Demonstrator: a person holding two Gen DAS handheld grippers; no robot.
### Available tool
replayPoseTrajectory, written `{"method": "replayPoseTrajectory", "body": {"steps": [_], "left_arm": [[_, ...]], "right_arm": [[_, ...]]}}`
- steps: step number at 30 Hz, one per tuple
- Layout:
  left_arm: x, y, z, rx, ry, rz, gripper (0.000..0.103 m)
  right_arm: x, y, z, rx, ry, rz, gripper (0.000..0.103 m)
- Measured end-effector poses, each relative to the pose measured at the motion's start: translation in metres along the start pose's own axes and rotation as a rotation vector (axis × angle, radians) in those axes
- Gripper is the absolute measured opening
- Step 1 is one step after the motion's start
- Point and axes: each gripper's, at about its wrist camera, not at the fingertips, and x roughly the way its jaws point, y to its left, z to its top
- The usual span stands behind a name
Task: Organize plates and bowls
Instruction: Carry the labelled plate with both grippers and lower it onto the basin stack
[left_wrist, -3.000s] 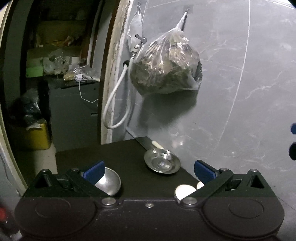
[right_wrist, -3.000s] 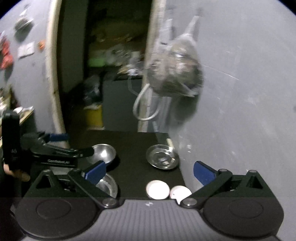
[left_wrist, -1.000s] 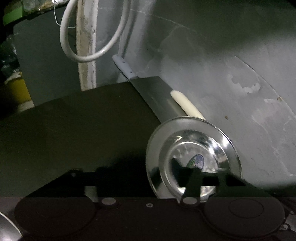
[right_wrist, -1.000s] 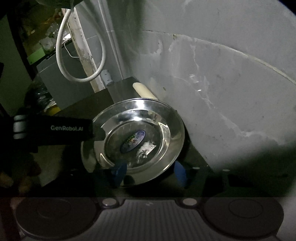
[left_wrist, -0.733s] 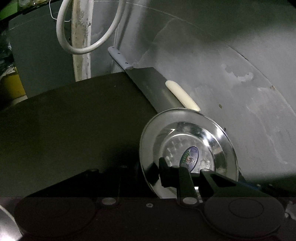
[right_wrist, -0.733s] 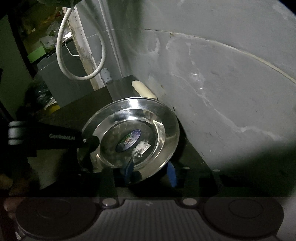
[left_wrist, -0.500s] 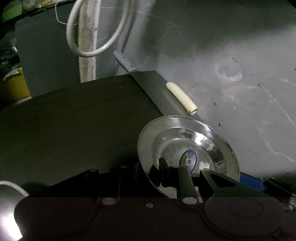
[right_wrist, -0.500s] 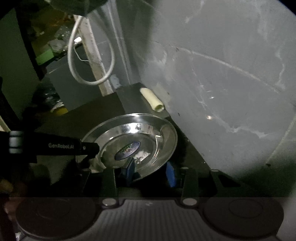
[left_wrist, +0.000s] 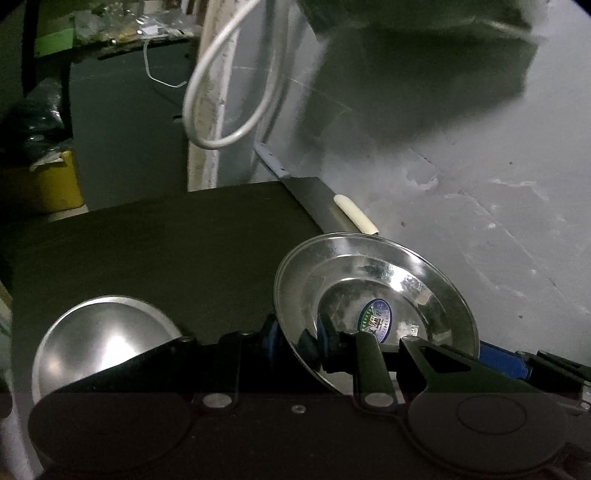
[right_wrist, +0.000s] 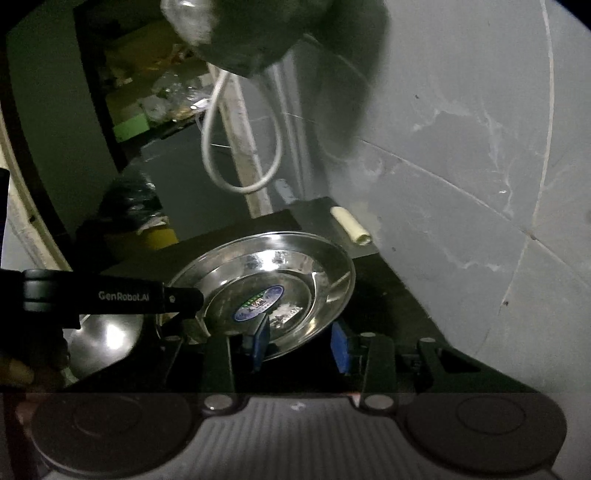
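A shiny steel plate (left_wrist: 373, 291) with a blue-green sticker is held tilted above the dark table (left_wrist: 166, 251). My left gripper (left_wrist: 291, 339) is shut on its left rim. My right gripper (right_wrist: 301, 345) is shut on its near rim, one blue pad inside the plate and one under it. The plate also shows in the right wrist view (right_wrist: 266, 288), with the left gripper's arm (right_wrist: 110, 295) reaching in from the left. A steel bowl (left_wrist: 99, 343) rests on the table to the left; it also shows in the right wrist view (right_wrist: 107, 339).
A grey wall (left_wrist: 480, 184) runs close along the table's right side. A cream tube (left_wrist: 354, 219) lies by the wall at the table's far corner. A white hose loop (left_wrist: 229, 92) hangs behind. A yellow bin (left_wrist: 40, 184) stands on the floor at left.
Both grippers, open three seconds ago, have closed on the plate. Over the last second the plate has been lifted and tilted, and the steel bowl has come into view at left.
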Motion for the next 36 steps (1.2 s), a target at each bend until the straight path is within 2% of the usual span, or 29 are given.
{"method": "replayPoseTrajectory", "body": {"steps": [13,20,28,36], "left_arm": [[-0.094,0.018,-0.067,-0.028,-0.059,0.071,0.024],[-0.137,0.041,-0.115,-0.08,-0.029,0.111,0.024],[-0.157,0.065,-0.15,-0.121,-0.011,0.136,0.025],[-0.155,0.073,-0.162,-0.137,-0.004,0.15,0.025]], "right_arm": [[-0.069,0.059,-0.044,-0.059,0.016,0.062,0.04],[-0.095,0.096,-0.077,-0.111,0.075,0.096,0.04],[-0.105,0.126,-0.104,-0.158,0.128,0.125,0.04],[-0.098,0.133,-0.11,-0.166,0.169,0.118,0.04]]}}
